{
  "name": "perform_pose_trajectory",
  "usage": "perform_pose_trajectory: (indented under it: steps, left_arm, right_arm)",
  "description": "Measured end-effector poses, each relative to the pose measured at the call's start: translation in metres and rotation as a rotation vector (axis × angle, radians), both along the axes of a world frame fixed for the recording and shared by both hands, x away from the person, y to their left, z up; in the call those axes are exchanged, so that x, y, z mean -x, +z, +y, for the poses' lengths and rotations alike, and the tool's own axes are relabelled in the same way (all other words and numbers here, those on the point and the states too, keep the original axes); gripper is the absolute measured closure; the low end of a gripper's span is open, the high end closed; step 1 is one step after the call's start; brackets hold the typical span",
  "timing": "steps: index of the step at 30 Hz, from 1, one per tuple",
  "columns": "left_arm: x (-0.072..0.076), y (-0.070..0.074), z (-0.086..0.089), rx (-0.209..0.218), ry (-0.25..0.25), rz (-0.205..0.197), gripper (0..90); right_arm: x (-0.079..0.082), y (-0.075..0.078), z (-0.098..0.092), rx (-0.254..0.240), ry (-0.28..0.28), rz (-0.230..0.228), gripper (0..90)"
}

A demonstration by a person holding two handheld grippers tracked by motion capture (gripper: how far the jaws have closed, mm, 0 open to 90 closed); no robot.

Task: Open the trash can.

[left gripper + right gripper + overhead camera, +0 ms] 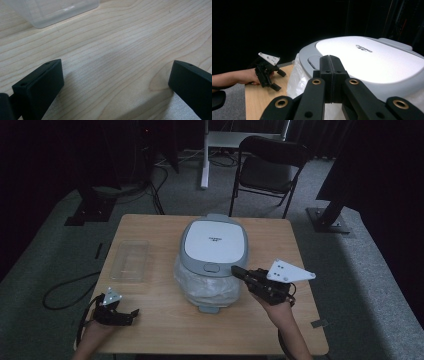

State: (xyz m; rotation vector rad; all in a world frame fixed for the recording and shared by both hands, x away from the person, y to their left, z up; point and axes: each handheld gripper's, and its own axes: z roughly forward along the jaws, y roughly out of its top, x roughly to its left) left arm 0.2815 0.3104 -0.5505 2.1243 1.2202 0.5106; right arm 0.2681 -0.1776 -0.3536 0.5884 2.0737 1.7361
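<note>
Bin (214, 242): rigid plastic, smooth lid, latch button (211, 267) at front; thin bag liner (207, 290) tears easily. Right gripper (235, 269) fingers closed empty beside button; left gripper (134, 312) fingers wide, empty, on counter (165, 320).

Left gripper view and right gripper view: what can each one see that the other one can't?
Left gripper view: the clear plastic tray and open black jaws over bare wood. Right gripper view: the white and grey rice cooker wrapped in a clear plastic bag, the closed right gripper, and the left gripper farther off. Both: the light wooden table.
</note>
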Motion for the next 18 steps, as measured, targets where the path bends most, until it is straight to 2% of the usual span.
perform_pose_trajectory:
  steps: [6, 10, 18]
  left_arm:
    - [0.000, 0.000, 0.000, 0.000, 0.000, 0.000, 0.7]
    - [0.000, 0.000, 0.000, 0.000, 0.000, 0.000, 0.7]
    - [0.000, 0.000, 0.000, 0.000, 0.000, 0.000, 0.7]
  right_arm:
    - [-0.005, 0.004, 0.016, -0.007, 0.025, -0.003, 90.0]
    - [-0.010, 0.004, 0.026, -0.005, 0.043, 0.015, 90.0]
    - [-0.022, -0.004, 0.042, 0.017, 0.047, 0.042, 90.0]
